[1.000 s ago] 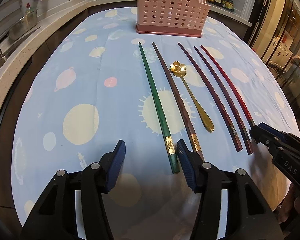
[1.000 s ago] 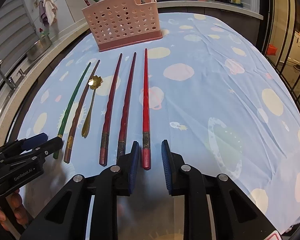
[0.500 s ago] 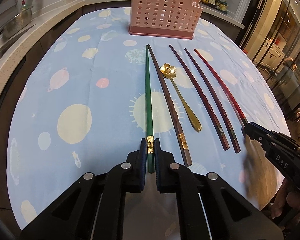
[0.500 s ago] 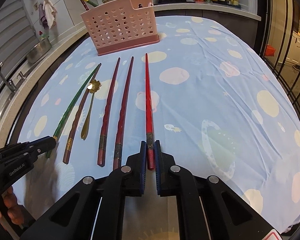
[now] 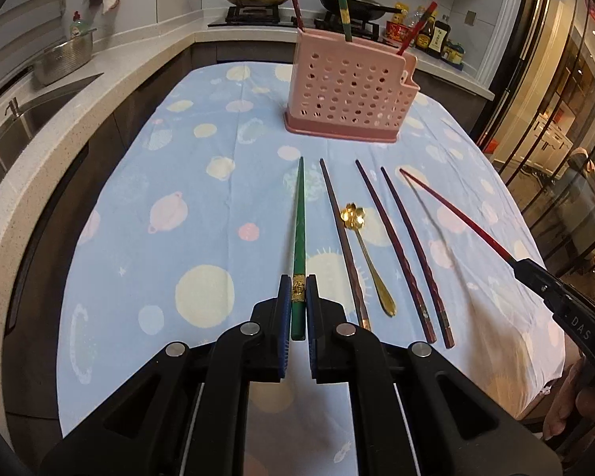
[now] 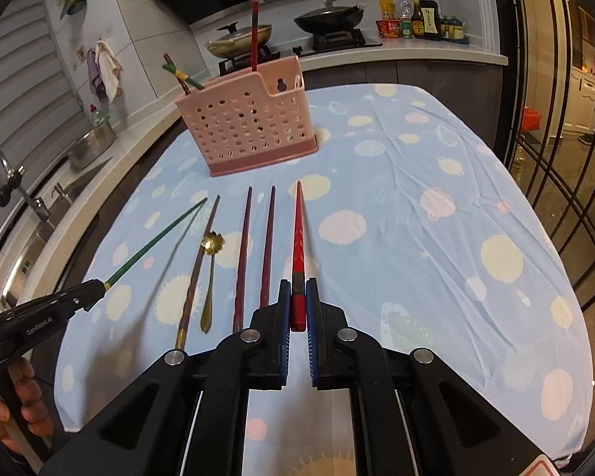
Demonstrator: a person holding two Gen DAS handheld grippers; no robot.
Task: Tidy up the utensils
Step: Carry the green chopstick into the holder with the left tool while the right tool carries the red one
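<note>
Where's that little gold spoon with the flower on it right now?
The gold spoon lies flat on the blue tablecloth, near the middle of the left wrist view, between a brown chopstick on its left and two dark red chopsticks on its right.

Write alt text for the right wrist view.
The right gripper is shut on a red chopstick, pointing it toward a pink perforated utensil holder on a blue planet-print tablecloth. At left, the left gripper holds a green chopstick above three dark chopsticks and a gold spoon.

Black plastic grippers [image 5: 297, 309], blue-padded jaws, silver screws, white "DAS" lettering.
</note>
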